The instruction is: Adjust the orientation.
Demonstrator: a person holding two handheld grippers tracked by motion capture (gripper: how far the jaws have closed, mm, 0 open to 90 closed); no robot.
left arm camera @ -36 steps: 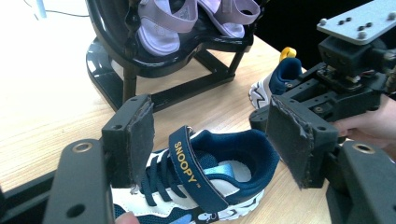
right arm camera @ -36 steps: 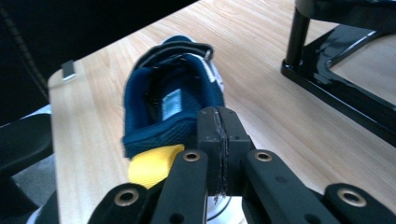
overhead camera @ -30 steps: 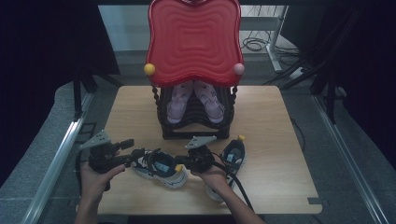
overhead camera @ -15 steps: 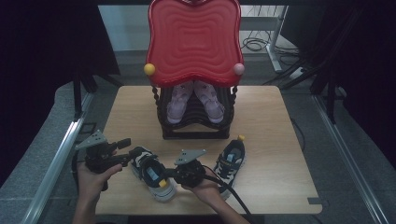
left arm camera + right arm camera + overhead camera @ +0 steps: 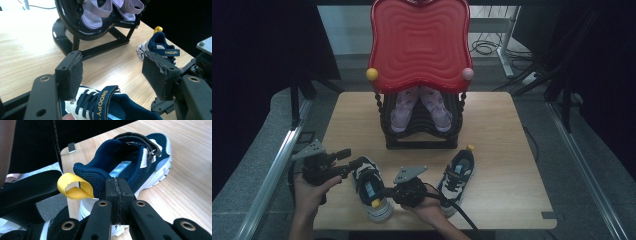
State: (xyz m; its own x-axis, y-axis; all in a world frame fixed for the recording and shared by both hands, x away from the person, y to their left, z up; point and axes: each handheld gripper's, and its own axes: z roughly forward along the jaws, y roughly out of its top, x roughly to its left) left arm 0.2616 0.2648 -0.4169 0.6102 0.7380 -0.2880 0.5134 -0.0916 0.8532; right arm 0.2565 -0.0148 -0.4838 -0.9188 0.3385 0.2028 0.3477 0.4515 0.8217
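The right gripper [image 5: 388, 192] has slid left, fingers pressed together at the heel of the near sneaker [image 5: 370, 187] on the surface [image 5: 512, 165], while the left gripper [image 5: 346, 163] hovers wide over its toe.

Right tongs [image 5: 388, 192], shut on the heel of the left navy sneaker [image 5: 369, 187], are dragging it toward the near tabletop [image 5: 512, 165] edge, swinging it from crosswise to toe-away. Right hand [image 5: 429, 210] is shifting leftward with them.
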